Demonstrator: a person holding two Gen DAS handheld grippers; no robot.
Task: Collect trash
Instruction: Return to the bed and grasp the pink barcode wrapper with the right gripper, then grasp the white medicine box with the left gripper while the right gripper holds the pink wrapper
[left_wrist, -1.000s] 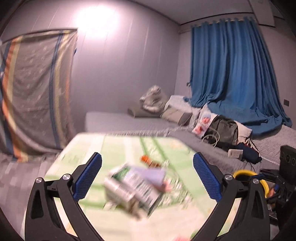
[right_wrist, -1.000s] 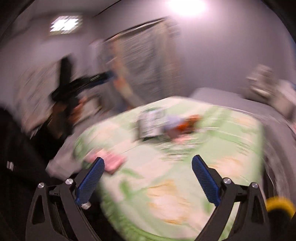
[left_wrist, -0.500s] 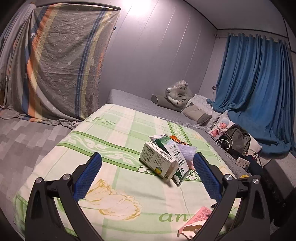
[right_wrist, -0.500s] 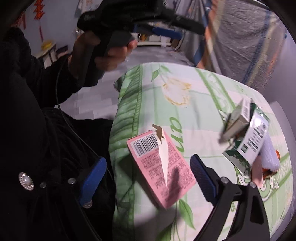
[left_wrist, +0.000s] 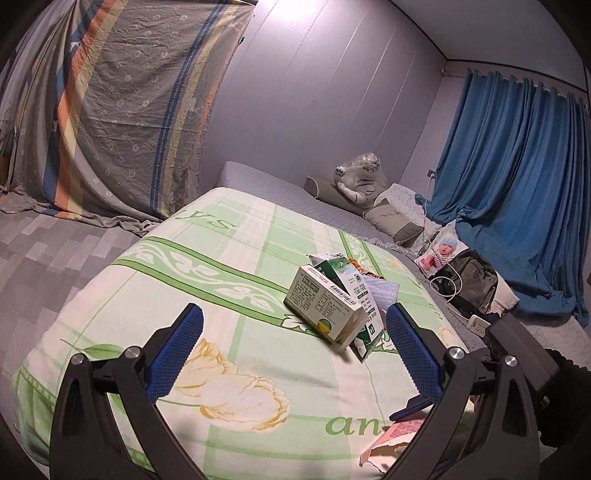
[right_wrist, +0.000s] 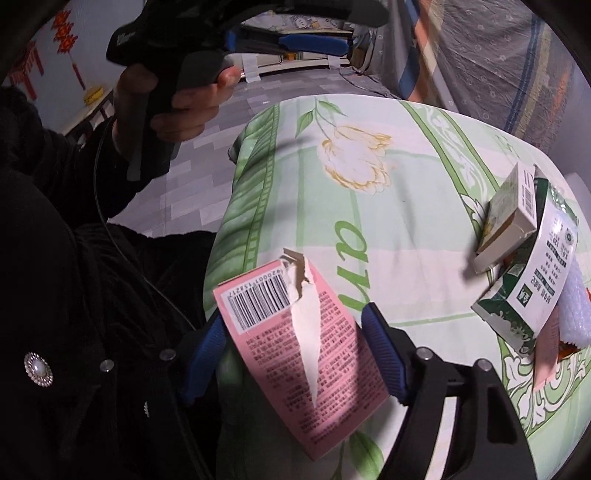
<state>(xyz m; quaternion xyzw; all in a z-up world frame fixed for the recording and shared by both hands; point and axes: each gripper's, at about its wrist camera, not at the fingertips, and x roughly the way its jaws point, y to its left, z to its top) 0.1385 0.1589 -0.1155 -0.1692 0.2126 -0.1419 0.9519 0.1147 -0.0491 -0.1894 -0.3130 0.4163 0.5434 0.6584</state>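
Note:
A torn pink box (right_wrist: 299, 354) lies flat at the near edge of the green floral bed cover (right_wrist: 388, 229). My right gripper (right_wrist: 295, 350) has its blue fingers on both sides of the box, closing around it. The box's corner shows in the left wrist view (left_wrist: 399, 435). A white carton (left_wrist: 325, 306) leans on a green carton (left_wrist: 360, 291) mid-bed, with a white wrapper (left_wrist: 382, 291) behind. They show in the right wrist view (right_wrist: 509, 218). My left gripper (left_wrist: 291, 350) is open and empty, above the bed before the cartons.
The person's dark coat (right_wrist: 74, 332) is at the bed's near edge. Grey mattress with pillows (left_wrist: 391, 218) and a plush toy (left_wrist: 356, 177) lies beyond. A bag (left_wrist: 469, 280), a doll (left_wrist: 439, 251) and blue curtain (left_wrist: 517, 184) are on the right. A striped sheet (left_wrist: 110, 110) hangs left.
My right gripper swung down to the pink box and its fingers narrowed around it. My left gripper steadied over the bed, facing the cartons.

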